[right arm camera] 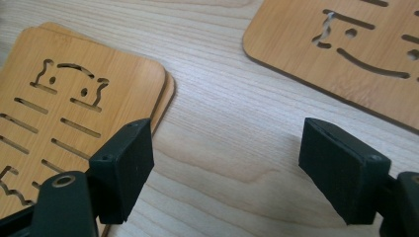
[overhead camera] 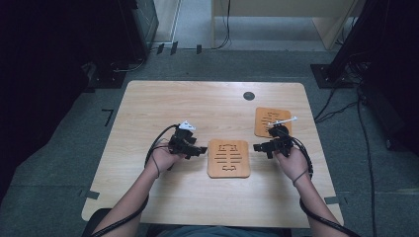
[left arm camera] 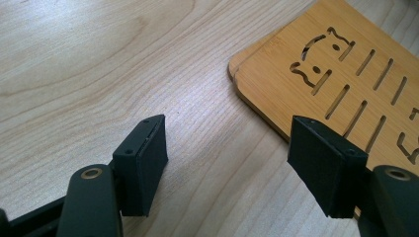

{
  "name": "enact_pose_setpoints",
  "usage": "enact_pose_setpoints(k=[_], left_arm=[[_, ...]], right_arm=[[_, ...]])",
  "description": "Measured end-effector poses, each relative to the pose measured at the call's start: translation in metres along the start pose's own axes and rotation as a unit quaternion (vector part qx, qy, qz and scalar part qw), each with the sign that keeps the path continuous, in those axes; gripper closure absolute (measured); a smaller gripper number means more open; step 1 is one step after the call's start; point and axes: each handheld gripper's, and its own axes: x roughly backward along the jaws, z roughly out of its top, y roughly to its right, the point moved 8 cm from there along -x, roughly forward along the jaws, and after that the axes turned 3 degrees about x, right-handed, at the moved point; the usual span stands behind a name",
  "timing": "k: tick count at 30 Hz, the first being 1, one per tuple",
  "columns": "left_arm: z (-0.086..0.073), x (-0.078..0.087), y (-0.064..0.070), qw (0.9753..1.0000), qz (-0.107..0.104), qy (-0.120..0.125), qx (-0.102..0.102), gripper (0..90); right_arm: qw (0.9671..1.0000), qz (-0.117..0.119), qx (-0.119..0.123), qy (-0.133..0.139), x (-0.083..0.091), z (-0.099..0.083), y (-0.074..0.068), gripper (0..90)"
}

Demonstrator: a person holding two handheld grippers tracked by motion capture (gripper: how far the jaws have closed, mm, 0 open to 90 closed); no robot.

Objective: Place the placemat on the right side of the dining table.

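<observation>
High view: both forearms come in over the near edge of the worktop (overhead camera: pixel 148 103), each hand gripping a tool and pointing it inward toward the middle. The left tool (overhead camera: pixel 200 149) sits just off the left side of the central wooden trivet stack (overhead camera: pixel 228 158); the right tool (overhead camera: pixel 257 147) sits just off its right side, with the right hand partly over the near edge of the second trivet (overhead camera: pixel 269 118), which lies toward the right edge, farther back. A dark round grommet (overhead camera: pixel 249 96) is set into the worktop near the far edge.

The left tool's own view shows its jaws spread wide and released, over bare wood, the right jaw at the stack's edge (left arm camera: pixel 346 74). It also reveals what the high view cannot: the central piece is two trivets, one lying on the other, slightly offset at the corner. The right tool (right arm camera: pixel 225 158) is likewise released, jaws wide apart, between the stack (right arm camera: pixel 74 89) and the single trivet (right arm camera: pixel 346 54).

Count: three trivets, two tools.
</observation>
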Motion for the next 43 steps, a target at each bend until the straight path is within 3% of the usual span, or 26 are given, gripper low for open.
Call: enact_pose_setpoints(k=[12, 25, 33, 43], left_arm=[[0.000, -0.001, 0.001, 1.0000, 0.001, 0.001, -0.005, 30.1], [0.000, -0.002, 0.002, 0.9999, 0.002, 0.004, -0.013, 29.1], [0.001, -0.004, 0.002, 0.9998, 0.003, 0.007, -0.018, 27.9], [0.001, -0.004, 0.001, 0.9998, 0.003, 0.009, -0.016, 28.0]], right_arm=[[0.9998, 0.017, 0.005, -0.001, -0.009, -0.005, -0.014, 21.4], [0.9993, 0.003, 0.037, 0.007, -0.019, -0.004, -0.024, 19.5], [0.9961, -0.020, 0.081, 0.028, -0.026, -0.004, -0.031, 14.5], [0.9960, -0.017, 0.083, 0.031, -0.027, -0.004, -0.032, 14.6]])
